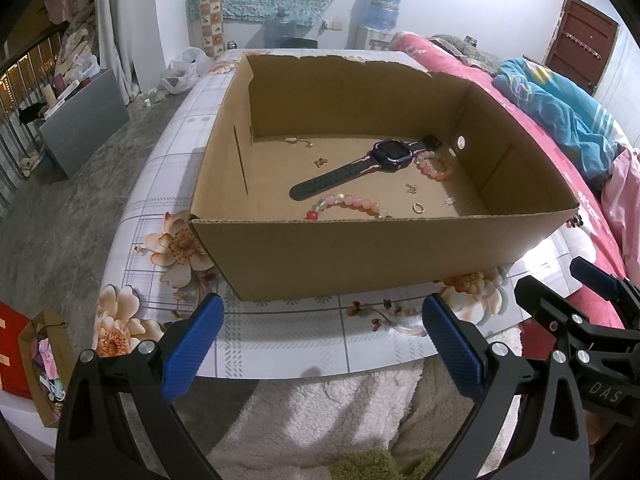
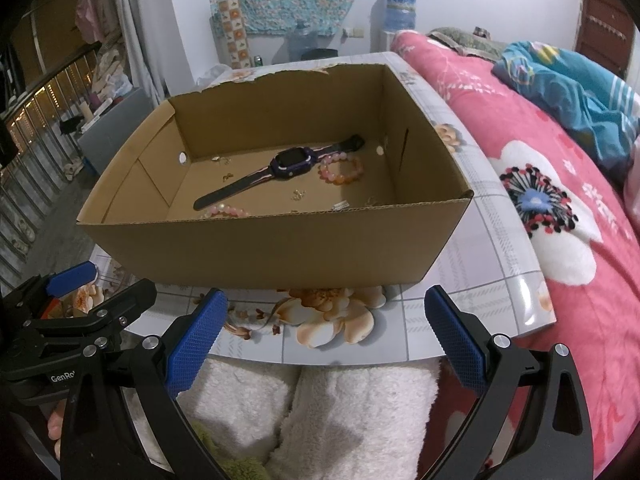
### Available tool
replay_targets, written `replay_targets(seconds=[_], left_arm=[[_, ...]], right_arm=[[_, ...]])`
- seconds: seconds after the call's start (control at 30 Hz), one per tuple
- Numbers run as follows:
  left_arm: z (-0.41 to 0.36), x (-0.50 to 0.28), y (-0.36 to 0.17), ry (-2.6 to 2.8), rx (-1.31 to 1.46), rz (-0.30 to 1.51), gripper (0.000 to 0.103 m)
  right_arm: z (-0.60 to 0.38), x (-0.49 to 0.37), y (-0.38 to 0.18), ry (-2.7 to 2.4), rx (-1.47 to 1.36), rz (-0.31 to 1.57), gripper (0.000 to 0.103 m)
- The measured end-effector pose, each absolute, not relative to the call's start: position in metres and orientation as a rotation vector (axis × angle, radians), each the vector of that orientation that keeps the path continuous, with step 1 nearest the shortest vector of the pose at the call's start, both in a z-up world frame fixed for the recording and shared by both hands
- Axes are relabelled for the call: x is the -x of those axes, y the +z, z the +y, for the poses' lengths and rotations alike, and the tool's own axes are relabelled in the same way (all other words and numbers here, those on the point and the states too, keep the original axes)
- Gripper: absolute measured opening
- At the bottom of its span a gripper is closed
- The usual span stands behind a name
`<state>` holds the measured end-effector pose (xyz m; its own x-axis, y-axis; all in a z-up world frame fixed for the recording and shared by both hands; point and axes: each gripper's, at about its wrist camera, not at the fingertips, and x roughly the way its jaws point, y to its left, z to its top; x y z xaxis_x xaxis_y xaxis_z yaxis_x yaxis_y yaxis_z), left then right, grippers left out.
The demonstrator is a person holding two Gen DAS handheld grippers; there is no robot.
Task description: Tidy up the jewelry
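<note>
An open cardboard box [image 1: 360, 252] [image 2: 280, 248] stands on a small floral-print table [image 1: 280, 340] [image 2: 460, 300]. Inside lie a dark purple smartwatch [image 1: 390, 152] [image 2: 290, 162], a pink bead bracelet [image 1: 352, 202] [image 2: 226, 212] near the front wall, a second pink bracelet [image 1: 436, 166] [image 2: 340, 170], a gold ring [image 1: 417, 207] and several small earrings [image 1: 320, 162]. My left gripper [image 1: 320, 340] hangs open before the box's front wall, nothing between its blue pads. My right gripper [image 2: 324, 336] is likewise open and holds nothing, just short of the table's near edge.
A bed with a pink floral blanket [image 2: 560, 220] and a blue cloth [image 1: 560, 120] runs along the right. White fluffy fabric [image 2: 320, 408] lies below the grippers. A paper bag [image 1: 44, 364] sits on the floor at left. Water bottles [image 1: 384, 6] stand at the back wall.
</note>
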<state>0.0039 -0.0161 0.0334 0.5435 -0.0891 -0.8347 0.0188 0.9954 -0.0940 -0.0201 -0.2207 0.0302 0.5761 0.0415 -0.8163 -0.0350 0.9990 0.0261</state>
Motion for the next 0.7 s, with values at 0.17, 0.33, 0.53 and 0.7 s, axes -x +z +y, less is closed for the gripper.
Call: replay_targets(seconds=[0.17, 0.33, 0.53, 0.7], left_arm=[[-0.0155, -0.004, 0.0332, -0.064, 0.076, 0.996, 0.097], [-0.0154, -0.0039, 0.033, -0.065, 0.077, 0.998, 0.097], [-0.0158, -0.0043, 0.0331, -0.064, 0.077, 0.998, 0.097], [-0.0154, -0.004, 0.0332, -0.065, 0.077, 0.998, 0.097]], right_arm=[[-0.2207, 0.0202, 0.0297, 0.044, -0.01, 0.958, 0.095], [-0.2204, 0.0199, 0.0291, 0.043, -0.007, 0.959, 0.095], [-0.2204, 0.0192, 0.0294, 0.043, -0.007, 0.959, 0.095], [-0.2201, 0.0194, 0.0295, 0.043, -0.007, 0.959, 0.095]])
